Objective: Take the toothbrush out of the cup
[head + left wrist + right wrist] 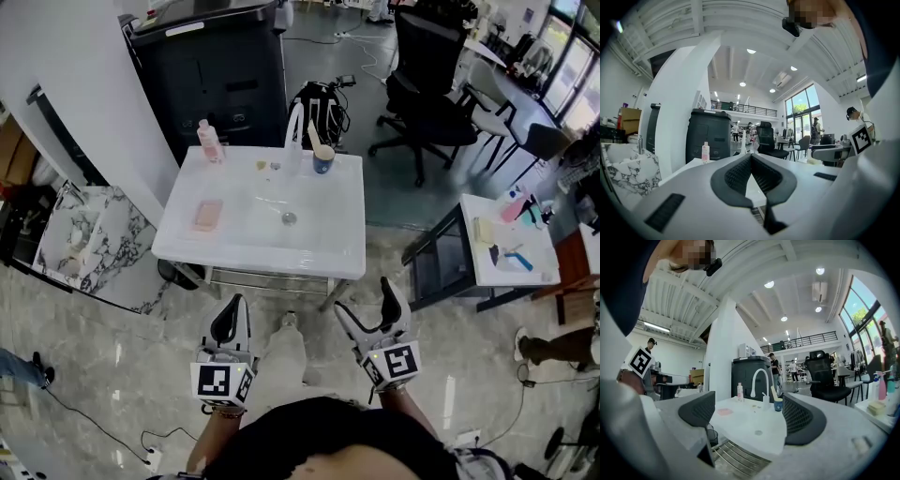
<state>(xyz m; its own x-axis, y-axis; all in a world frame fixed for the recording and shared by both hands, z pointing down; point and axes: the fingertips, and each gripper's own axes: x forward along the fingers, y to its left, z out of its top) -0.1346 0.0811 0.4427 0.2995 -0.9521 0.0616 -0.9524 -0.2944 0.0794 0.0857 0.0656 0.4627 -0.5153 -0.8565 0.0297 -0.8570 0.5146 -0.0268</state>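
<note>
1. Furthest left, a marble-patterned cabinet (89,239) stands beside the white worktop (323,258), which has a shallow basin with a drain (289,217) in its middle.
2. On the worktop's far left corner a pink bottle (209,141) stands upright. Nearer, on the left side, lies a flat pink pad (207,215).
3. The left gripper (232,314) hangs close to the person, short of the worktop's near edge. In the left gripper view it is clenched: the jaws meet at their tips with nothing between them.
4. At the middle of the far edge rises a white curved tap (294,127). A black cabinet (211,75) stands on the floor beyond it.
5. Just right of the tap, the blue cup (323,161) stands upright on the far edge. The toothbrush (314,139) sits in it, tilted to the left, with its upper end above the rim. Neither gripper touches cup or toothbrush; both are well apart from them.
6. The right gripper (373,309) hangs level with the left one, also short of the near edge. It is released, with its jaws spread wide and empty. The right gripper view looks between them across the worktop to the cup on the far side.
7. Farther right, a black office chair (427,75) stands on the floor. A white side table (506,272) carries several small items.
</note>
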